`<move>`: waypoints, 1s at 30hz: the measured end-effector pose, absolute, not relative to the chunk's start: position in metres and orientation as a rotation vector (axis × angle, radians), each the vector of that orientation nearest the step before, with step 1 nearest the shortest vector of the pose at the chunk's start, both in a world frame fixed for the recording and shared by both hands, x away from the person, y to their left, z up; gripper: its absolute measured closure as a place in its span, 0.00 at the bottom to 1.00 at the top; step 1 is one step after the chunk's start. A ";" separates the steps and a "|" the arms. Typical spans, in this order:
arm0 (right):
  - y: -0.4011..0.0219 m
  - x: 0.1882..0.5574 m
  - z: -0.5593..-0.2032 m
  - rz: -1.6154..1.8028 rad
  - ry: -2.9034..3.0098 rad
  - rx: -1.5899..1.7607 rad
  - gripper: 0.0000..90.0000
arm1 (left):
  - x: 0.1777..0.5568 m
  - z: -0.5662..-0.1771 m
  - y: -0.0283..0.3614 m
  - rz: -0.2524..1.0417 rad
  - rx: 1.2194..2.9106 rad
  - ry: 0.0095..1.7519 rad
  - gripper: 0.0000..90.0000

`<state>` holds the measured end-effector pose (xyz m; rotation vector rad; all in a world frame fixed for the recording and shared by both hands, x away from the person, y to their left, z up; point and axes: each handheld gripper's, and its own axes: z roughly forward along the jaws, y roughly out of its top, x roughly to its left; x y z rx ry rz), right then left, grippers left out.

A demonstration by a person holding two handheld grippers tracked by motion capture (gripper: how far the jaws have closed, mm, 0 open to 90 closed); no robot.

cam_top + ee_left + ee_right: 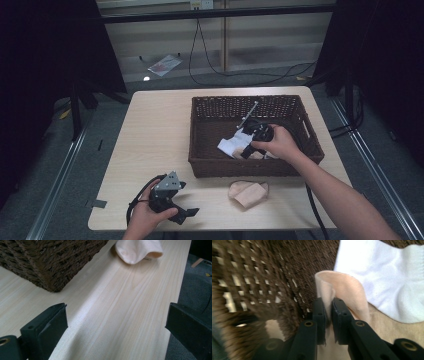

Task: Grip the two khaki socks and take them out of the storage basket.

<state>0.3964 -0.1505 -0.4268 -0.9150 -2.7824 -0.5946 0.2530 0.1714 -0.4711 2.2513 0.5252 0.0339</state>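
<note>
We pinch a peach sock inside the basket.

Our right gripper (328, 307) reaches down into the brown wicker basket (200, 150) and its jaws are pressed together on a fold of the peach sock (342, 287), which lies near the basket's front wall, touching a white sock (392, 280). Our left gripper (115, 332) rests low over the table (150, 130) at its near left edge, jaws spread wide with nothing between them. A second peach sock (248, 193) lies on the table just in front of the basket.
</note>
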 end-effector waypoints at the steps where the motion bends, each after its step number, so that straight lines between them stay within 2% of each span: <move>1: -0.150 0.396 -0.427 -0.595 -2.782 -0.915 0.91 | 0.253 -0.471 0.171 0.034 2.251 0.525 0.03; 30: -0.184 0.392 -0.372 -0.702 -2.766 -0.911 0.93 | 0.253 -0.471 0.170 0.030 2.250 0.524 0.04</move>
